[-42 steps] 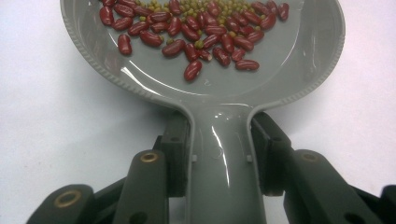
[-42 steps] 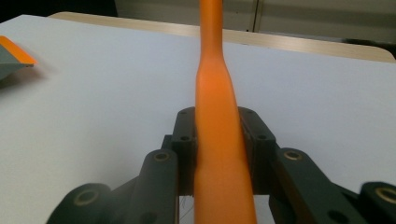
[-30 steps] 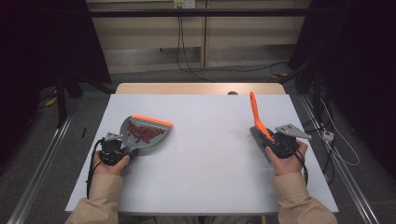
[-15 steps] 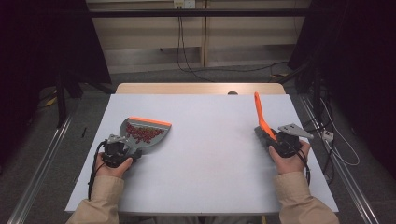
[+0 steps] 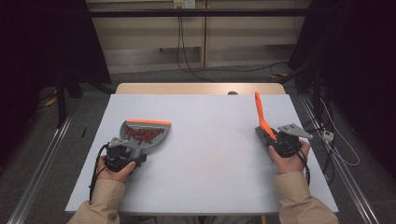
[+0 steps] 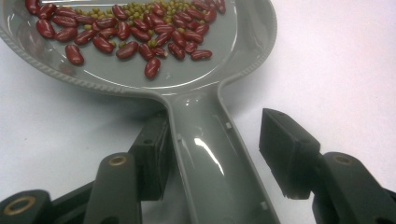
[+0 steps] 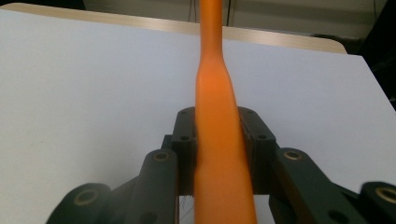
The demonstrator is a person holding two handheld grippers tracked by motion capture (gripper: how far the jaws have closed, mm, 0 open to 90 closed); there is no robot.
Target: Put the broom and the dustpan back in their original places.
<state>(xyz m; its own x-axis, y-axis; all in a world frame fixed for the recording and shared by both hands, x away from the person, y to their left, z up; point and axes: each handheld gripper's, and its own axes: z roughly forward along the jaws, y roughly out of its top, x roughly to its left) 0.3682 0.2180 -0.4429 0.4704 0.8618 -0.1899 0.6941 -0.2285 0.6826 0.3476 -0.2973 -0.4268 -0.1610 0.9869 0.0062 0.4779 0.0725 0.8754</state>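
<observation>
A grey dustpan with an orange front lip lies flat on the white table at the left and holds red kidney beans and small green beans. My left gripper sits at its handle. Its jaws have just been opening and now stand open, with the handle between them, the left pad close against it and the right pad apart. At the right, my right gripper is shut on an orange brush, whose handle points up and away.
The white table has bare room between the two hands. A wooden edge runs along its far side. Cables lie on the floor beyond it, and metal rails flank both sides.
The left gripper's jaws have spread apart around the dustpan's handle, and the dustpan has stayed flat in its place. The right hand and the brush have hardly shifted.
</observation>
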